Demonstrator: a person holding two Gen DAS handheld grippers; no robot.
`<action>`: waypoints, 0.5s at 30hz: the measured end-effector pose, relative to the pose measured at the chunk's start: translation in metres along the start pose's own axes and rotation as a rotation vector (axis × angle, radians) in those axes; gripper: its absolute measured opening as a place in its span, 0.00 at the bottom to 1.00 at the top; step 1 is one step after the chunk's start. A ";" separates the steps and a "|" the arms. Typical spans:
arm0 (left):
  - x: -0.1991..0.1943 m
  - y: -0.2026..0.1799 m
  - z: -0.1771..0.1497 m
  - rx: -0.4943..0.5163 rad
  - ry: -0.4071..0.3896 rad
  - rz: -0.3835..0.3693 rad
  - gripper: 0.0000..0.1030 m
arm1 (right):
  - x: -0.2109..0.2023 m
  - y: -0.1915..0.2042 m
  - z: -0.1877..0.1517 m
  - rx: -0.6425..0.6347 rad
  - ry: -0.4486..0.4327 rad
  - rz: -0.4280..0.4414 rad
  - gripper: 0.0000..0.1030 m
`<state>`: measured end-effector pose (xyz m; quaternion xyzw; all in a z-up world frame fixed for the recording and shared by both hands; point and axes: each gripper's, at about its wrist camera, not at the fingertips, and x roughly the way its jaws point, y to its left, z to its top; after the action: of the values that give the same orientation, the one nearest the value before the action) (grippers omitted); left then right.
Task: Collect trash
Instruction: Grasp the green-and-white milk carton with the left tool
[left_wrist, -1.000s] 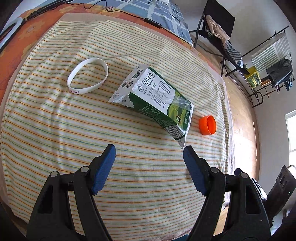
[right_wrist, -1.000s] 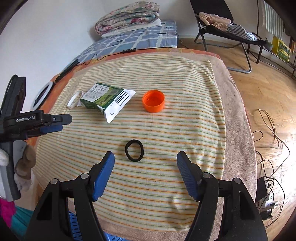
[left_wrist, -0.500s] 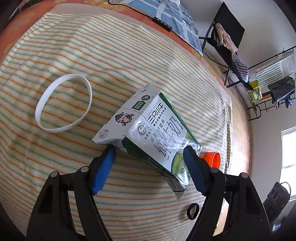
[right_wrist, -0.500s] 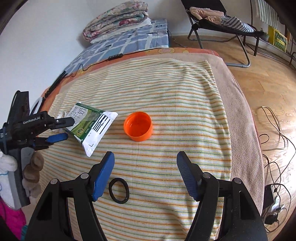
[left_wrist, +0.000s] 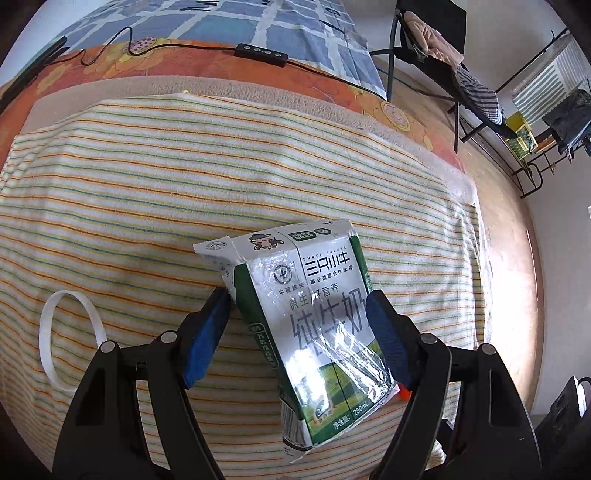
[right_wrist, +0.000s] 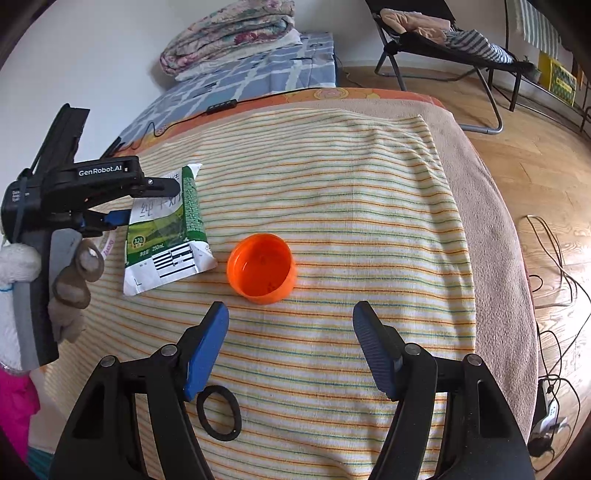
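Note:
A crumpled green-and-white milk carton (left_wrist: 317, 325) lies on the striped towel (left_wrist: 184, 177), between the open jaws of my left gripper (left_wrist: 299, 314); the right pad touches its edge, the left pad stands just apart. In the right wrist view the carton (right_wrist: 166, 229) is at the left, under the left gripper (right_wrist: 110, 218). An orange bottle cap (right_wrist: 261, 267) lies open side up just ahead of my open, empty right gripper (right_wrist: 291, 332).
A white wristband (left_wrist: 68, 339) lies left of the left gripper. A black hair tie (right_wrist: 218, 412) lies under the right gripper's left finger. A cable with a black controller (left_wrist: 261, 54) crosses the far edge. A folding chair (right_wrist: 443, 44) stands on the wood floor beyond.
My left gripper has moved forward until the carton lies between its jaws. My right gripper has moved forward towards the orange cap, passing the hair tie.

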<state>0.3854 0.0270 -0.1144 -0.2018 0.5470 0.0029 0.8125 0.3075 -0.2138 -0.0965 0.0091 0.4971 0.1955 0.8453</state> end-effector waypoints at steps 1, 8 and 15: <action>0.001 -0.007 -0.001 0.020 -0.001 0.008 0.76 | 0.002 0.000 0.001 -0.001 -0.001 -0.003 0.67; 0.024 -0.052 -0.014 0.167 0.042 0.138 0.85 | 0.010 -0.003 0.000 -0.013 0.010 -0.012 0.67; 0.031 -0.060 -0.028 0.256 0.025 0.208 0.83 | 0.008 -0.006 0.000 -0.016 -0.001 -0.007 0.67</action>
<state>0.3861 -0.0442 -0.1314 -0.0389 0.5709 0.0145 0.8199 0.3131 -0.2165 -0.1043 0.0010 0.4950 0.1965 0.8464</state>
